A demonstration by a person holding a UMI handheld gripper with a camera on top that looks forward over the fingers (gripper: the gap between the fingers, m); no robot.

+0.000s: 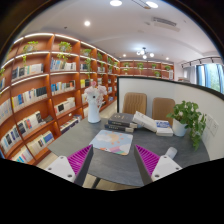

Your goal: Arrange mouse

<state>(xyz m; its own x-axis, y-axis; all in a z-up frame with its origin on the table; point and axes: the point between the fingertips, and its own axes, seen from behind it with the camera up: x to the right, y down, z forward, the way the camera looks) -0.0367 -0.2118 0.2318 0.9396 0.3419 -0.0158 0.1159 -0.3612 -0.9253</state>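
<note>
A colourful mouse mat [112, 142] lies on the grey table [115, 168], just ahead of my fingers and between their lines. A small white rounded thing [170, 153], which looks like the mouse, sits on the table just right of my right finger. My gripper [113, 164] is open and empty above the near part of the table. Its purple pads show at the left [82, 160] and right [147, 160], with bare table between them.
A stack of books [122, 121] and an open white book [150, 122] lie at the table's far side. A potted plant [186, 120] stands at the far right. Two chairs [134, 102] stand behind. Bookshelves [40, 95] line the left wall, with a white figure [94, 103] beside them.
</note>
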